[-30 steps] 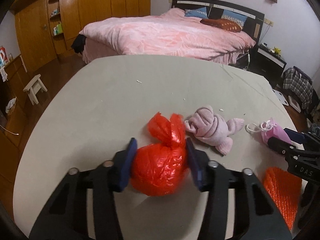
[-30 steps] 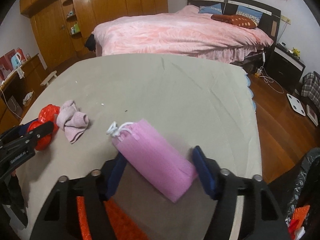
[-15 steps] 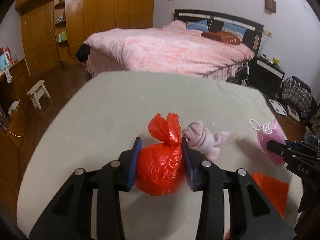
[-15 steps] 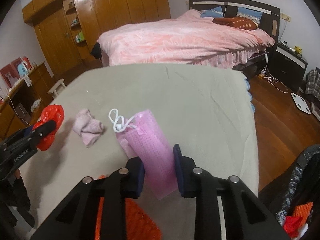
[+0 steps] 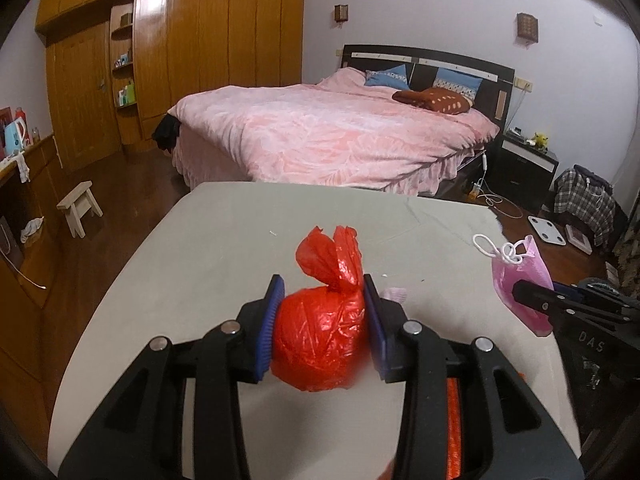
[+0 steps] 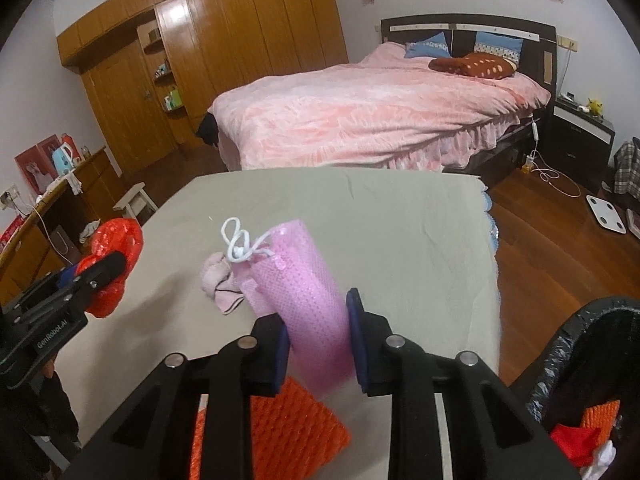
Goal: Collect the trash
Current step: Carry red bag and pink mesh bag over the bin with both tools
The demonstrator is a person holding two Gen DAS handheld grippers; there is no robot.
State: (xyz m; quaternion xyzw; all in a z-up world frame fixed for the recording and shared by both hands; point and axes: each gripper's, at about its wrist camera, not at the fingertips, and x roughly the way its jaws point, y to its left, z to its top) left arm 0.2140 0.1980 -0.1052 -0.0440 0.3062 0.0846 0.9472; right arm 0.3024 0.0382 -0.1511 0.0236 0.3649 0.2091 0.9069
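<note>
With 2 pieces lifted, left gripper [image 5: 323,322] clamped on the red bag [image 5: 320,336] and right gripper [image 6: 316,334] on the pink pouch [image 6: 308,304], the bin [image 6: 580,360] at 4 o'clock awaits, orange mesh [image 6: 288,424] and pink cloth [image 6: 220,284] still on the table [image 6: 400,240]

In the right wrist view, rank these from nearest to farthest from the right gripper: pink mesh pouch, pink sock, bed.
1. pink mesh pouch: clamped in the right gripper.
2. pink sock: on the table, just beyond, left.
3. bed: across the room, behind the table.

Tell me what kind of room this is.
Most likely a home bedroom: a bed with pink bedding and pillows, a wall of wooden wardrobes and a dark nightstand beside the bed.
</note>
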